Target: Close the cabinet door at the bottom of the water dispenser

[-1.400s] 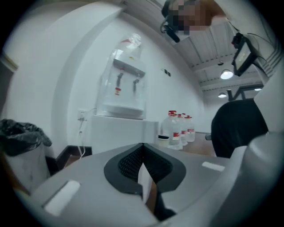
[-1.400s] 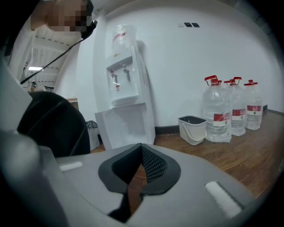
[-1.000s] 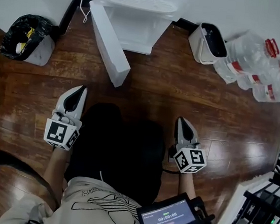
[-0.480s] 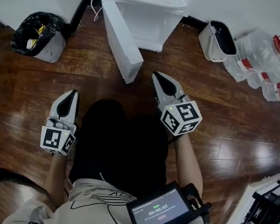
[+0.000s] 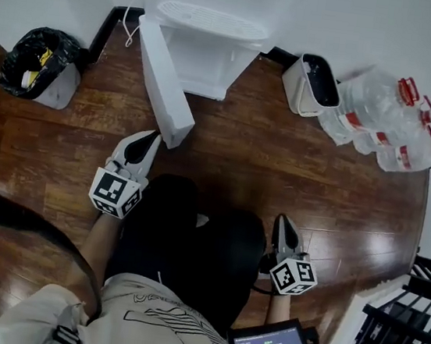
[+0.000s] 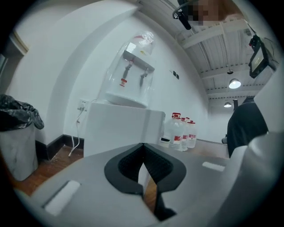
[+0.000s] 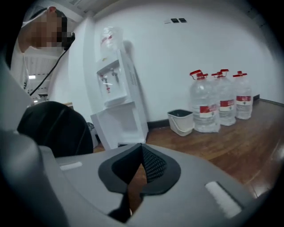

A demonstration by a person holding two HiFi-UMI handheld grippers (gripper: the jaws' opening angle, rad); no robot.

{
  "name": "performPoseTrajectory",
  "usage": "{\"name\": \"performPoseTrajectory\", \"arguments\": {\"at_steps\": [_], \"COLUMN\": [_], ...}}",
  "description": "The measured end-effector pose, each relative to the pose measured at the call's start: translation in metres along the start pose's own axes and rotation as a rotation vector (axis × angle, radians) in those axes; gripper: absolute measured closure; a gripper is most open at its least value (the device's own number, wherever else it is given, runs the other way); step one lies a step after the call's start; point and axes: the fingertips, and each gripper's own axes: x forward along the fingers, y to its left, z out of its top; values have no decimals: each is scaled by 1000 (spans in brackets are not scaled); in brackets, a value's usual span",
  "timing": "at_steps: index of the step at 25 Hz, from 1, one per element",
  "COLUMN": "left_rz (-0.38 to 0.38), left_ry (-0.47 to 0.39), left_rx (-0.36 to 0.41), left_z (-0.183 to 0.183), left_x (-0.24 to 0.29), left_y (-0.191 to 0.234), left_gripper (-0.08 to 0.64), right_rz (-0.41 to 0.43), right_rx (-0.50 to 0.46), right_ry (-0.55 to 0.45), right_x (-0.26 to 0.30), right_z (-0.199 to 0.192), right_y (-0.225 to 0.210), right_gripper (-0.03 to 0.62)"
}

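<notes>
Head view shows the flat white door [image 5: 164, 82] swung open from the dispenser [image 5: 216, 45] at the floor's [image 5: 280, 160] far edge. Its long edge runs toward my left gripper [image 5: 152, 138], just beside it. Only the right gripper view shows the boxy open cabinet [image 7: 125, 126]. My left gripper and right gripper [image 5: 282, 222] are both clenched on nothing.

Looks like an office break corner: dispenser [image 5: 205, 40] top centre, spare water jugs [image 5: 380, 118] upper right, bagged bin [image 5: 36, 65] upper left, wood floor [image 5: 279, 168], bare white walls [image 5: 377, 23].

black-bagged bin [image 5: 35, 61] | white bucket [image 5: 299, 88] — water bottles [image 5: 380, 118] just beside | wooden floor [image 5: 279, 168]
</notes>
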Motion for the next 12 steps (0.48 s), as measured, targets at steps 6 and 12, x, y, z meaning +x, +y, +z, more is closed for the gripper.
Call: {"name": "performPoseTrajectory", "arguments": {"at_steps": [6, 12], "left_rz": [-121, -54], "left_ry": [-38, 71], "left_rx": [-19, 68], "left_z": [-2, -4], "left_x": [64, 41], "left_y": [-46, -38], "left_gripper": [557, 554], "right_rz": [5, 199], "right_rx": [16, -61], "right_ry": [37, -9], "right_x": [-12, 84], "right_z": [-16, 7], "right_y": [-22, 22], "right_gripper": [589, 589]}}
